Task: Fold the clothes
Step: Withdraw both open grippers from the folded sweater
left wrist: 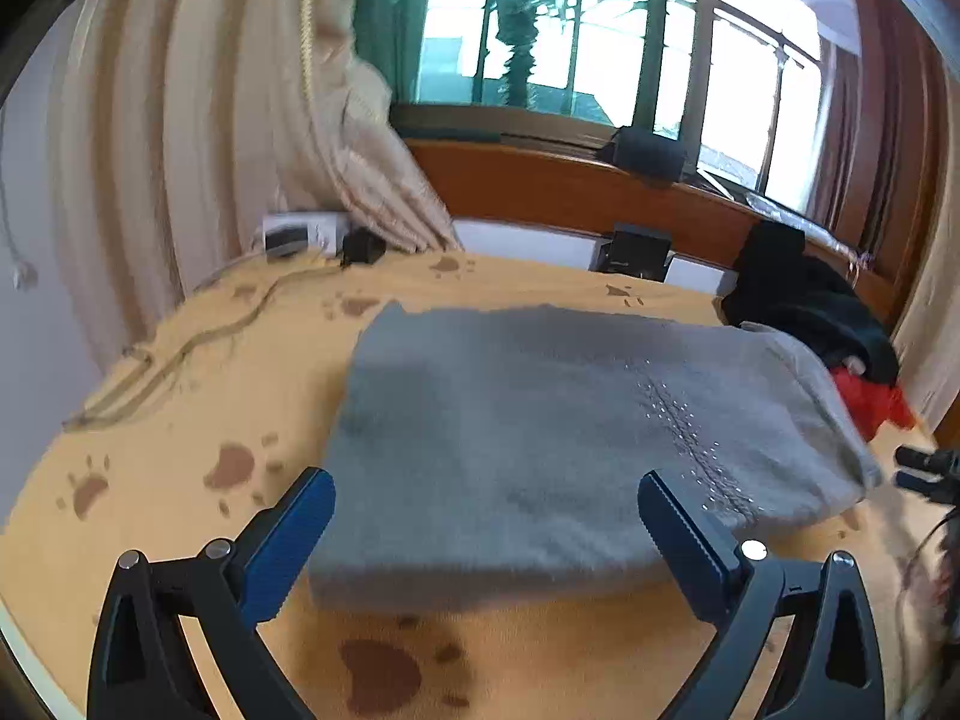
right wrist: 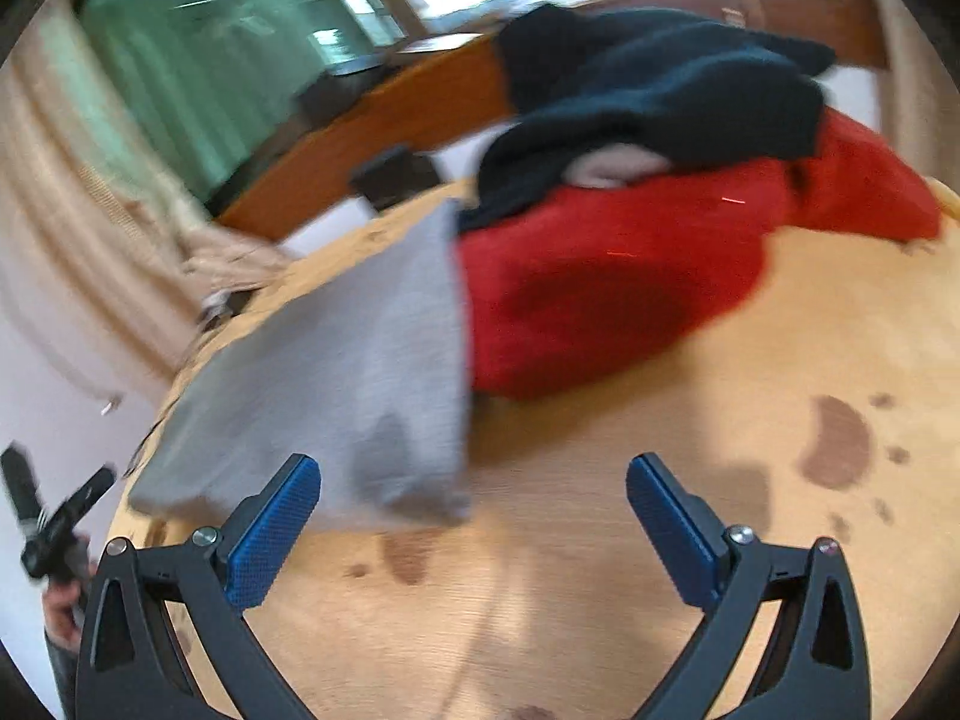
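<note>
A folded grey garment (left wrist: pixel 540 420) lies flat on the yellow paw-print bedspread (left wrist: pixel 228 396). My left gripper (left wrist: pixel 486 504) is open just above its near edge, jaws wide apart, nothing between the pads. In the right wrist view the same grey garment (right wrist: pixel 336 378) lies to the left. My right gripper (right wrist: pixel 474 492) hangs open over its near right corner and the bare bedspread (right wrist: pixel 660 420), holding nothing. Behind it sit a red garment (right wrist: pixel 612 276) and a dark garment (right wrist: pixel 648 90) piled together.
A wooden headboard (left wrist: pixel 570 192) and window run along the far side, with cream curtains (left wrist: pixel 180 120) on the left. A cable (left wrist: pixel 180 354) and chargers lie on the bed's far left. The dark pile (left wrist: pixel 810 300) and red cloth (left wrist: pixel 870 402) sit far right.
</note>
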`<state>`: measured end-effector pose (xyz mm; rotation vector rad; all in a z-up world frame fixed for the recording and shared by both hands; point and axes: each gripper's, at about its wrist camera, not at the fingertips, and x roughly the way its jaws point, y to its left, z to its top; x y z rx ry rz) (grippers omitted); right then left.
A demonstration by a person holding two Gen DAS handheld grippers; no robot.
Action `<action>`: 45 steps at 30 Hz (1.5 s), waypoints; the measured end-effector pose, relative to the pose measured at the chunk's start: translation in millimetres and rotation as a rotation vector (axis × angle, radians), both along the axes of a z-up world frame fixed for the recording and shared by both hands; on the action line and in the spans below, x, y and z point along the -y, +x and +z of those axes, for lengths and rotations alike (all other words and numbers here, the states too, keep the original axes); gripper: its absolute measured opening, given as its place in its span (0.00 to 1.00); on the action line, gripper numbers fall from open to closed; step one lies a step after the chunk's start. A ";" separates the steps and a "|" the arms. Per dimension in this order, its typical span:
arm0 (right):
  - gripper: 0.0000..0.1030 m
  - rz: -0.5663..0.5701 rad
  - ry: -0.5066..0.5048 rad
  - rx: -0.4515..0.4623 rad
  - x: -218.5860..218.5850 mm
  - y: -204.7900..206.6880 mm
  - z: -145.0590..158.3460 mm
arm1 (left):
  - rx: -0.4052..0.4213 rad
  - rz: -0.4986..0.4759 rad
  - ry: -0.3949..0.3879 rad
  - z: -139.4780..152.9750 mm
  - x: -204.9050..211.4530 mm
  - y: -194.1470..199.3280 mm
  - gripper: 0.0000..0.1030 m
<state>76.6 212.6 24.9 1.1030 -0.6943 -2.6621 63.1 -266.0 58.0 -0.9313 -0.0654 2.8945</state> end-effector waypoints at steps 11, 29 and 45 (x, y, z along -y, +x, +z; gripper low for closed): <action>1.00 0.293 -0.286 -0.037 37.0 -29.7 11.8 | 0.130 0.025 0.040 -39.8 4.3 -41.1 1.00; 1.00 0.043 0.176 0.012 11.7 -20.0 -3.8 | 0.240 0.218 0.004 -64.1 35.9 -44.2 1.00; 1.00 0.085 0.514 0.148 51.7 -22.8 -33.5 | 0.164 0.312 -0.205 -52.9 11.1 -29.6 1.00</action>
